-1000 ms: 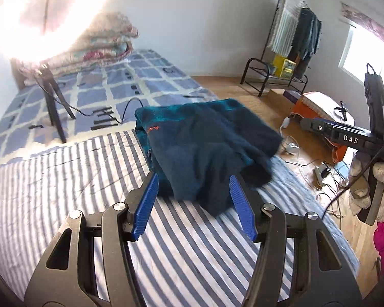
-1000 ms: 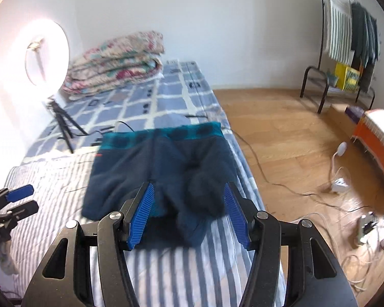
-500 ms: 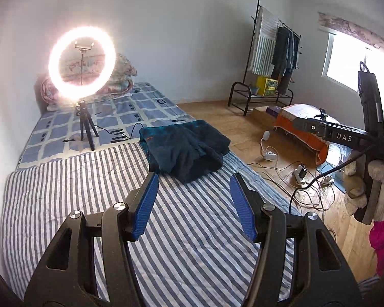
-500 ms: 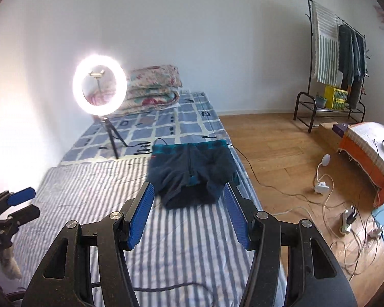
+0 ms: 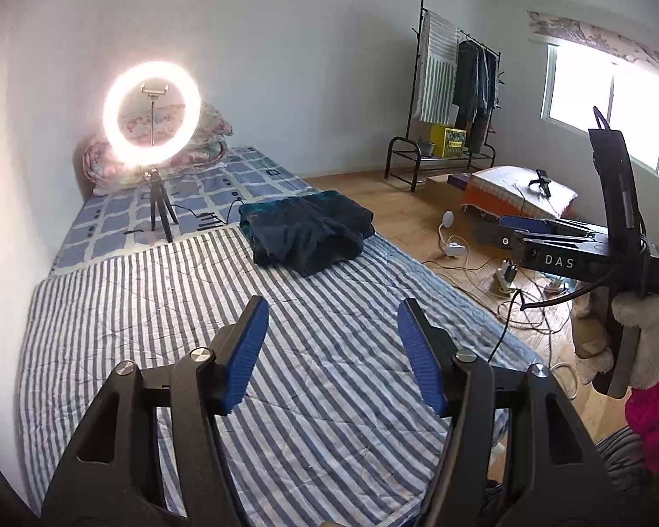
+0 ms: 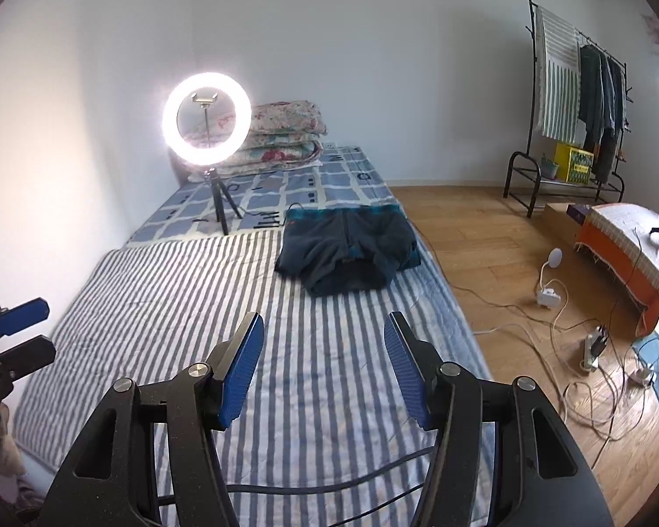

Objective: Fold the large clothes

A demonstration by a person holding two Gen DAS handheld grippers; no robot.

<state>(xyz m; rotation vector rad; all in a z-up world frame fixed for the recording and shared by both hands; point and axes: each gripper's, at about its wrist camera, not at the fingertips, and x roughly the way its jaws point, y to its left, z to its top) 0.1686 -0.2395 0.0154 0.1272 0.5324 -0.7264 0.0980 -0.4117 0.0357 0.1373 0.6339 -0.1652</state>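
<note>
Navy folded garment (image 6: 349, 248) now lies farther off, both the left gripper (image 5: 331, 353) and right gripper (image 6: 323, 366) pulled back, spread, empty

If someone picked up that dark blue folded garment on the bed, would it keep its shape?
Probably not. The garment looks like soft, thick fleece with a loose flap spilling forward, so it would likely sag and unfold if lifted from one edge. It seems bulky but fairly light, and unlikely to slip on the striped sheet.
</note>
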